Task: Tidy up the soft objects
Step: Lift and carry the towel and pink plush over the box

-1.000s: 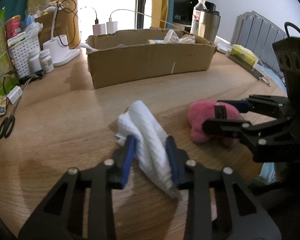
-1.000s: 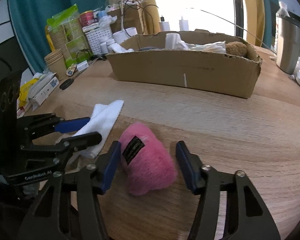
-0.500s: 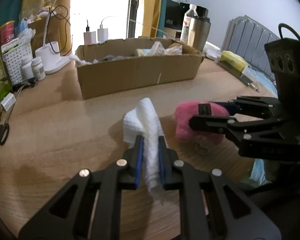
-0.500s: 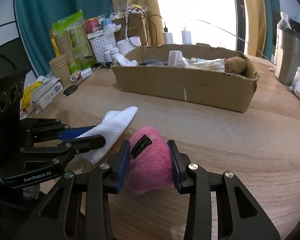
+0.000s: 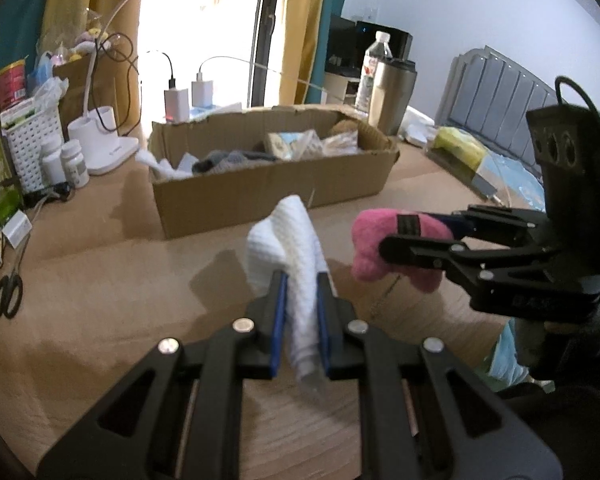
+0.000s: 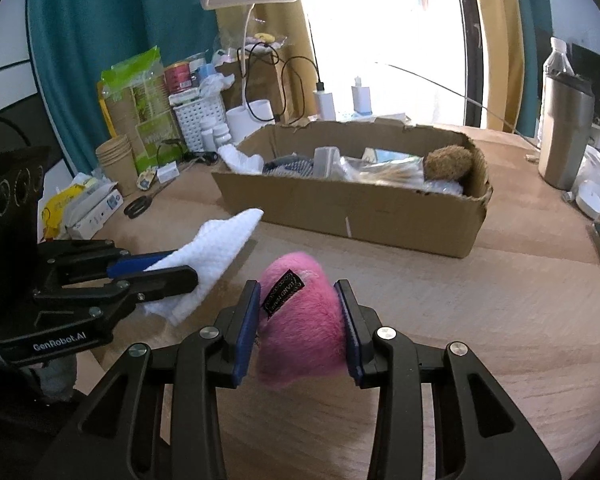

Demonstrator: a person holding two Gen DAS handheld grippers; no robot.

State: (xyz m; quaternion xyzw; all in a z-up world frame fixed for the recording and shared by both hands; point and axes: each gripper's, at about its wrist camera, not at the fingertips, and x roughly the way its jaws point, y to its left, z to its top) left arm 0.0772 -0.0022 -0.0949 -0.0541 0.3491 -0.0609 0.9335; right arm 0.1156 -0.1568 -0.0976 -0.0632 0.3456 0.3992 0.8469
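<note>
White cloth [image 5: 296, 256] pinched in left claw [image 5: 302, 312]; right claw [image 6: 300, 320] pinches pink plush [image 6: 300, 312].

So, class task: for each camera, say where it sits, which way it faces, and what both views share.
Left wrist: rides the left claw, facing the cardboard box; its fingers pinch the white cloth, right claw at right.
Right wrist: rides the right claw, facing the box; its fingers squeeze the pink plush, left claw at left.
Shared: box, cloth, plush.
</note>
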